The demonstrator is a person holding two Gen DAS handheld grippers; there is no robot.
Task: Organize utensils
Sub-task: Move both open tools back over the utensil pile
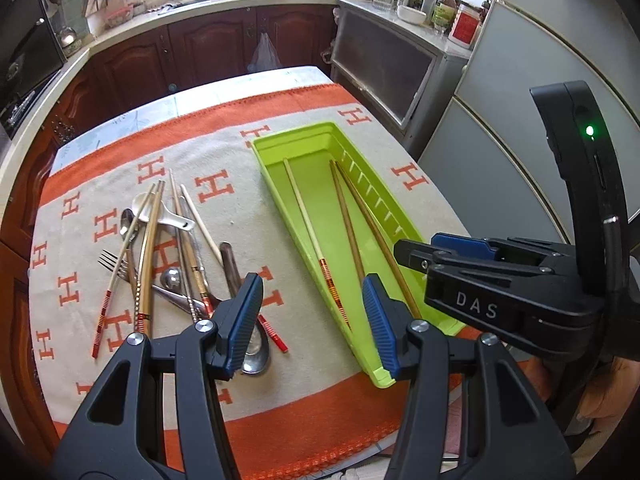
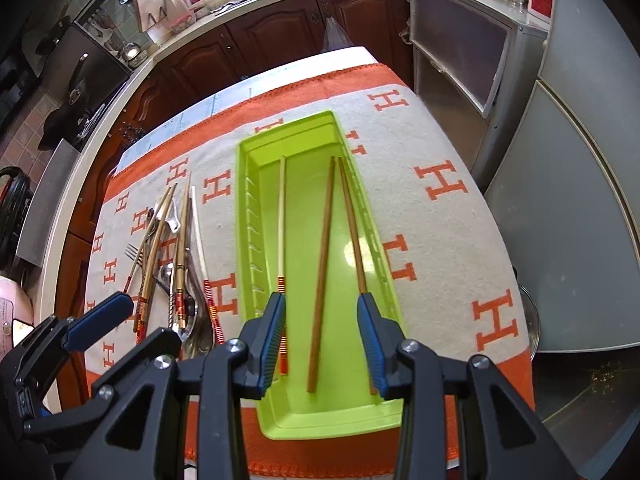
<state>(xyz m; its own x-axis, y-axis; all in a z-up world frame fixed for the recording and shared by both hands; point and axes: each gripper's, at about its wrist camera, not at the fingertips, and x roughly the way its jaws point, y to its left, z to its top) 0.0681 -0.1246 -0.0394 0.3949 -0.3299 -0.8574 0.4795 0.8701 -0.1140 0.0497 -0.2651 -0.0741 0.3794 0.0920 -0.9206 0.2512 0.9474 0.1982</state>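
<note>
Both tongs, left (image 1: 312, 320) and right (image 2: 322, 340), gape empty above the green tray (image 2: 248, 200).

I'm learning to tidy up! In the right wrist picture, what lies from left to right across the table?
Pile of utensils → pale chopstick with red end → brown chopstick → second brown chopstick; all three chopsticks lie in the green tray.

Both handheld grippers hovered with their jaws parted and empty.
The left black two-finger gripper with blue ribbed pads (image 1: 312, 320) pointed steeply downward, nothing between its jaws. The right black two-finger gripper with blue ribbed pads (image 2: 322, 340) stood just beside it, likewise angled down, jaws apart and gripping nothing.
</note>
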